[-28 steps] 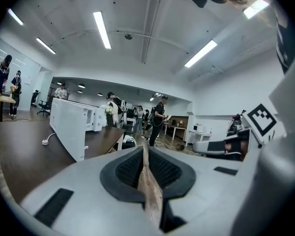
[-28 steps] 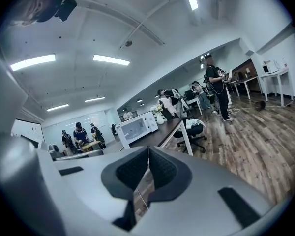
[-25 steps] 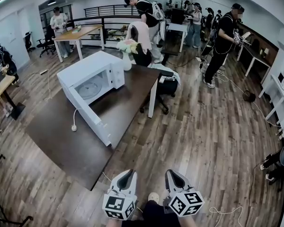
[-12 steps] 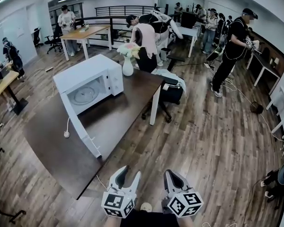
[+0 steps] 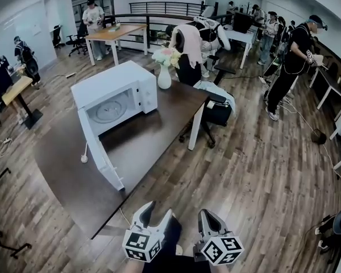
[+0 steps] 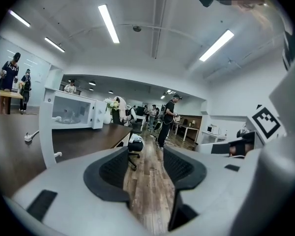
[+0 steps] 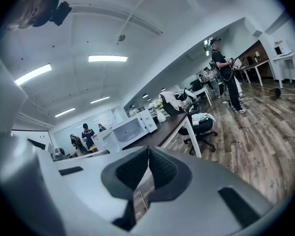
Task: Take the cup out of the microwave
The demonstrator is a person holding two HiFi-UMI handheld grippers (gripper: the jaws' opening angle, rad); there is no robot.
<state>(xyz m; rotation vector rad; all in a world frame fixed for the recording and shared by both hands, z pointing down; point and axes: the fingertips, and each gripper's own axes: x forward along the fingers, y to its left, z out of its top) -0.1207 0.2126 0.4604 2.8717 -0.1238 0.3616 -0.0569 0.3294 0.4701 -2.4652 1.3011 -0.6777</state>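
Note:
A white microwave (image 5: 116,92) stands on a dark brown table (image 5: 153,135) with its door (image 5: 99,155) swung wide open toward me. Its glass turntable (image 5: 109,111) shows inside; I cannot make out a cup in the head view. The microwave (image 6: 71,114) also shows at the left of the left gripper view, too small to tell its contents. My left gripper (image 5: 159,214) hangs over the floor short of the table's near corner. Its jaws have just been opening, with nothing between them. My right gripper (image 5: 207,216) beside it is shut and empty.
A white vase of flowers (image 5: 165,75) stands on the table right of the microwave. A plug and cable (image 5: 84,159) lie left of the door. An office chair (image 5: 216,110) sits by the table's right end. Several people stand at desks behind.
The left jaws have gone from shut to open. Both grippers and the view have come nearer the table; the right gripper stays shut.

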